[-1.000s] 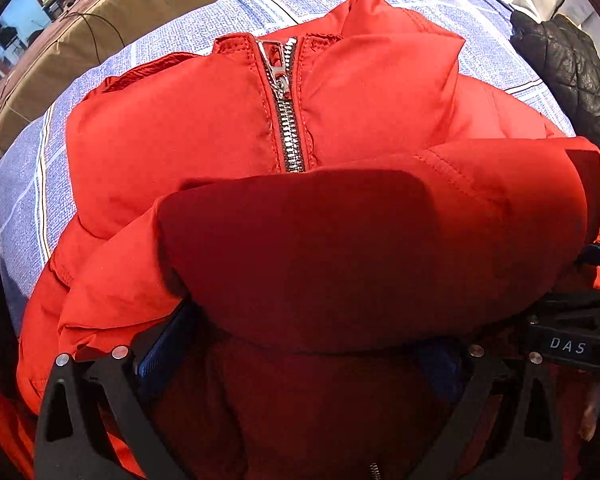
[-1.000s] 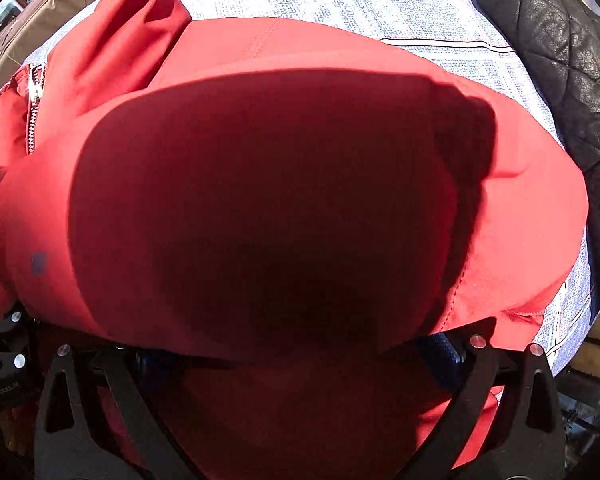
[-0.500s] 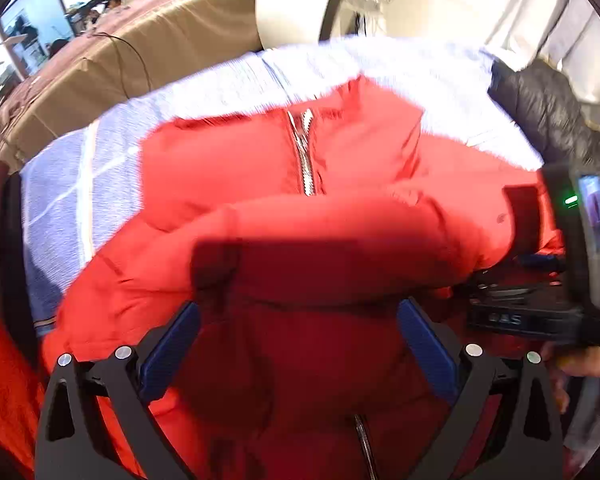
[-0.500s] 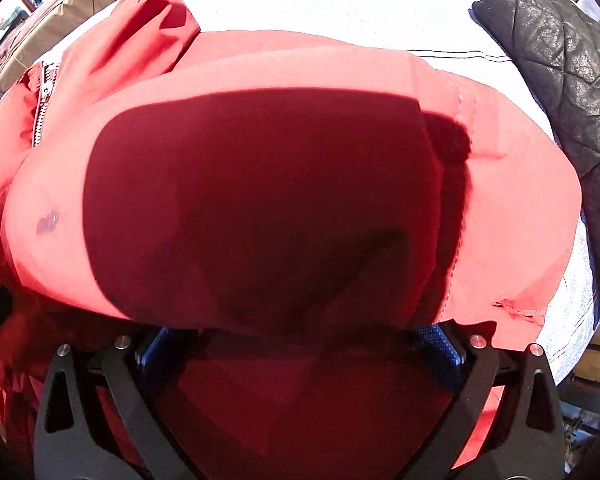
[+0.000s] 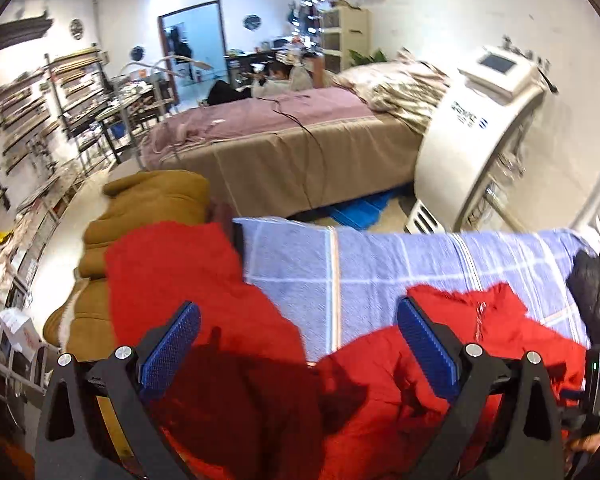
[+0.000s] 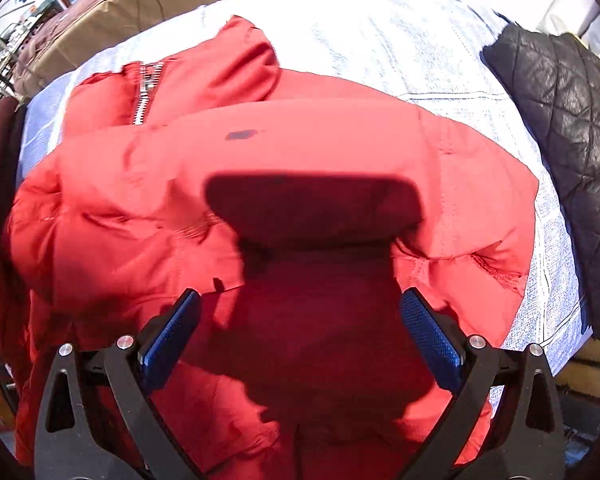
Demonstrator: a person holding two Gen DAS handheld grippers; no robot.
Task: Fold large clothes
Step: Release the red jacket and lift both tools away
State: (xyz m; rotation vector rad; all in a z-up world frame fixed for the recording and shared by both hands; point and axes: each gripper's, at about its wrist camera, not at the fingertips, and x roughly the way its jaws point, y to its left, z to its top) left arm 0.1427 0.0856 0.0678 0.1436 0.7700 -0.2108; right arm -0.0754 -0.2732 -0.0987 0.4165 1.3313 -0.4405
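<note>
Both tongs open, nothing between the pads. Left tongs [image 5: 298, 344] now tipped up toward the room, off the jacket; right tongs [image 6: 300, 328] hover low over the folded red jacket [image 6: 284, 184], pads spread, fabric below but not pinched.

Change: a second ago both tongs were buried under a lifted red flap, carrying the lower part up and over toward the collar. Half a second ago the flap was already down and the left pads showed clear. Now both have let go and pulled back; the left one has swung up and leftward, so its view shows a second red garment [image 5: 172, 276] at the bed's left end and a brown one [image 5: 140, 208] beyond. Judgement: bottom-to-top fold is laid, release done, this jacket is near finished or ready for one more tidy-up press.

Jacket lies on the blue checked bed [image 6: 400, 52], roughly centred. Collar and zipper [image 6: 144, 92] point away from the right camera, toward the far-left of that view; folded edge faces the tongs. After the fold the bundle looks wider than deep, long axis running left-right across the bed. Small dark spot [image 6: 240, 135] on the top layer. Black quilted jacket [image 6: 560, 152] just beside it at the right edge; can't tell if touching.
</note>
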